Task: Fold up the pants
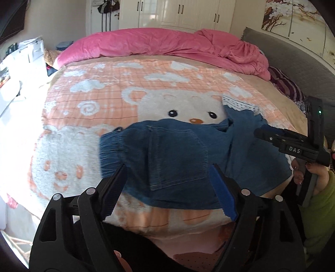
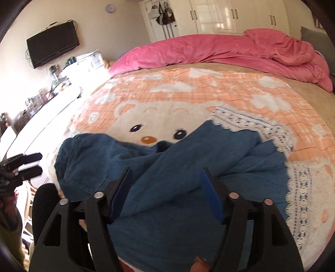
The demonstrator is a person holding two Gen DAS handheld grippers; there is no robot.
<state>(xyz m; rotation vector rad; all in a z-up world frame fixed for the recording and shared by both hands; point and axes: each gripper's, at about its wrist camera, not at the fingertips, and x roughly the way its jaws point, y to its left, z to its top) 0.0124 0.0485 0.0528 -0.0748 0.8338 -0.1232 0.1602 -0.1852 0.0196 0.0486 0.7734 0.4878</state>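
Note:
Blue denim pants (image 1: 178, 157) lie crumpled on the bear-print blanket (image 1: 104, 94), waistband and back pocket toward me. In the right wrist view the pants (image 2: 188, 167) spread across the blanket (image 2: 188, 87), their white lace hems (image 2: 251, 123) at the far right. My left gripper (image 1: 167, 169) hovers open over the pocket area, and its pads touch no cloth. My right gripper (image 2: 166, 170) also stands open above a folded leg. Each gripper shows in the other's view: the right gripper (image 1: 258, 132) at the right edge, the left gripper (image 2: 39, 164) at the left edge.
A bunched pink duvet (image 1: 167, 46) lies across the far end of the bed. White wardrobes (image 1: 188, 14) stand behind it. A cluttered white counter (image 2: 41, 100) and a wall television (image 2: 52, 44) are on the left. A hand in a green sleeve (image 1: 320, 200) holds the right gripper.

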